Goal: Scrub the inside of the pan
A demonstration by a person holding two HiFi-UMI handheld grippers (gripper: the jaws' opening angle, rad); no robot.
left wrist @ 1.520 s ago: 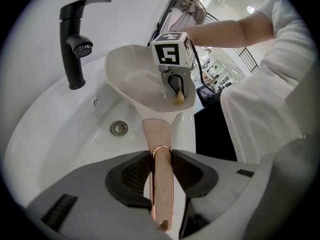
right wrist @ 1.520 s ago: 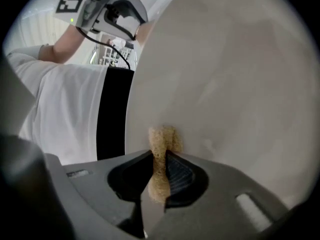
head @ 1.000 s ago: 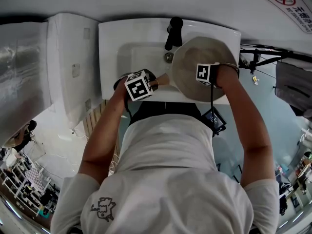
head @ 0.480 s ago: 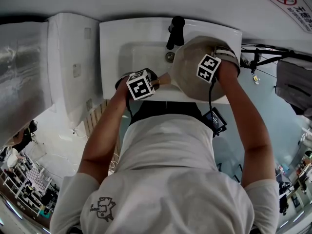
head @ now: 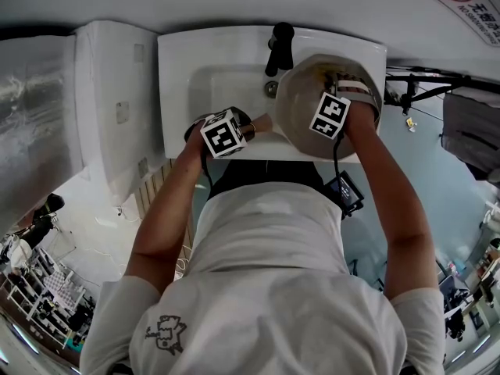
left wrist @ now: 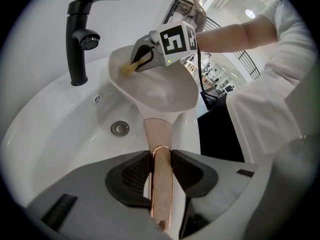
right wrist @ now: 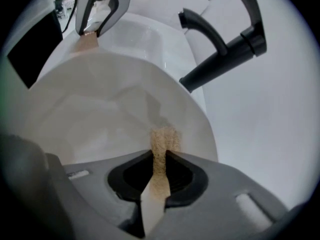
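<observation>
The left gripper (left wrist: 161, 170) is clamped on the copper-coloured handle (left wrist: 159, 134) of the pale pan (left wrist: 155, 86), holding it tilted over the white wash basin (left wrist: 55, 134), just beside the black faucet (left wrist: 80, 31) (the drain (left wrist: 119, 128) shows below the pan). The right gripper (right wrist: 159, 170) pinches a thin tan scrubbing pad (right wrist: 162, 141) between its jaws, and the pad's tip lies against the pan's inside near the rim.
</observation>
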